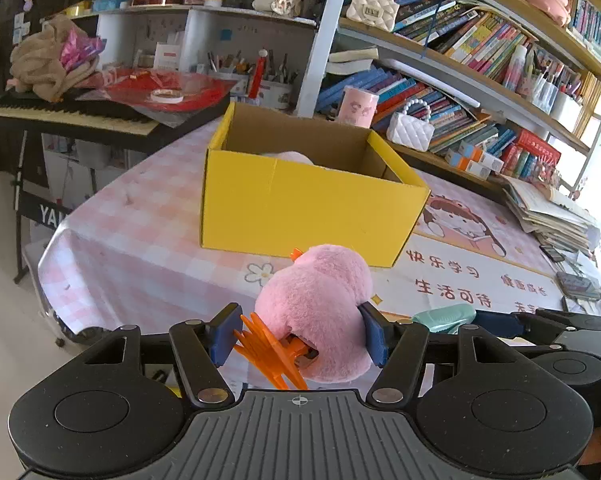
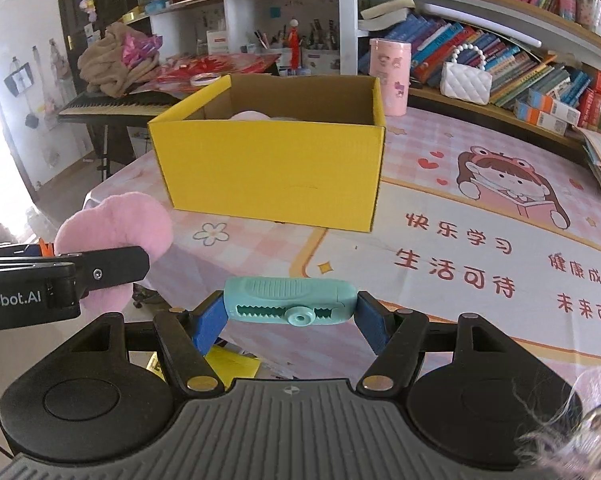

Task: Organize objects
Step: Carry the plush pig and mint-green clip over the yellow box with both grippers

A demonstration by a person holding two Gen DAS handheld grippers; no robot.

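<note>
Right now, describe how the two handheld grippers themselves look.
Both match: the left gripper and right gripper have black linkage arms with silver pivot pins, blue pads, round black side discs and a ribbed grey base. The left one's side shows white "Robot.AI" lettering.

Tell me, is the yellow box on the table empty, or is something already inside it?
Not empty. The yellow box stands open-topped, and a pale pink soft thing shows above its near wall in both views. What else lies inside cannot be told.
</note>
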